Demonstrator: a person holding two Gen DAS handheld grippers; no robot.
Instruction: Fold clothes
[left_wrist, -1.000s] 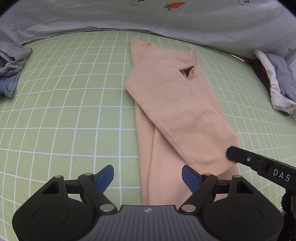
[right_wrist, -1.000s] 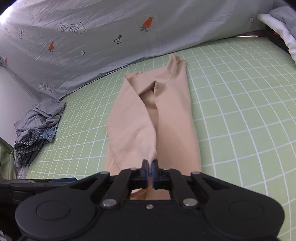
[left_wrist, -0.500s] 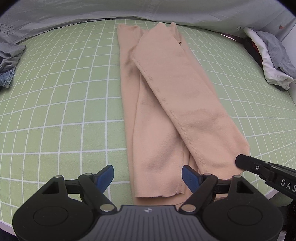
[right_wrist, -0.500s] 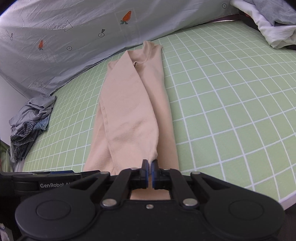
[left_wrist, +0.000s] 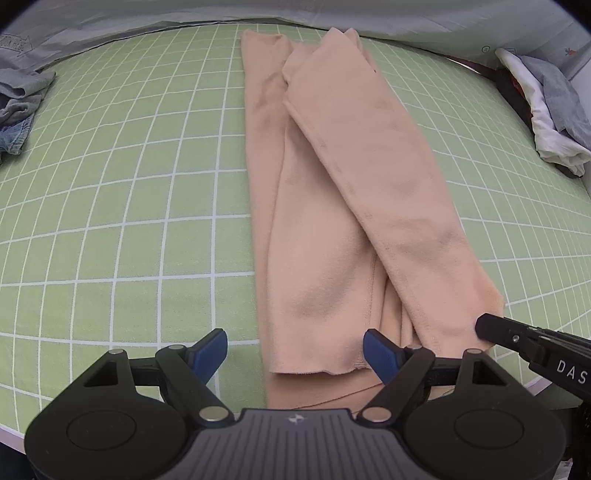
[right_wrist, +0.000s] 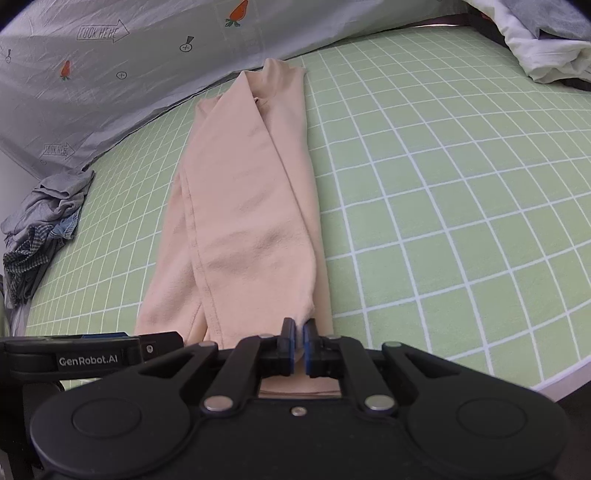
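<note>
Beige garment (left_wrist: 332, 221) lies folded lengthwise, crosswise folds remaining; right gripper (right_wrist: 299, 334) pinches its 6 o'clock hem, left gripper (left_wrist: 295, 345) spread.

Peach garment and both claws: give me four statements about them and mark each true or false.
1. The right claw is shut on the peach garment. True.
2. The left claw is clamped on the garment's near hem. False: it is open, gripping nothing.
3. The garment lies on a green checked sheet. True.
4. The pile of grey clothes sits on top of the garment. False: it lies apart, at the sheet's edge.
</note>
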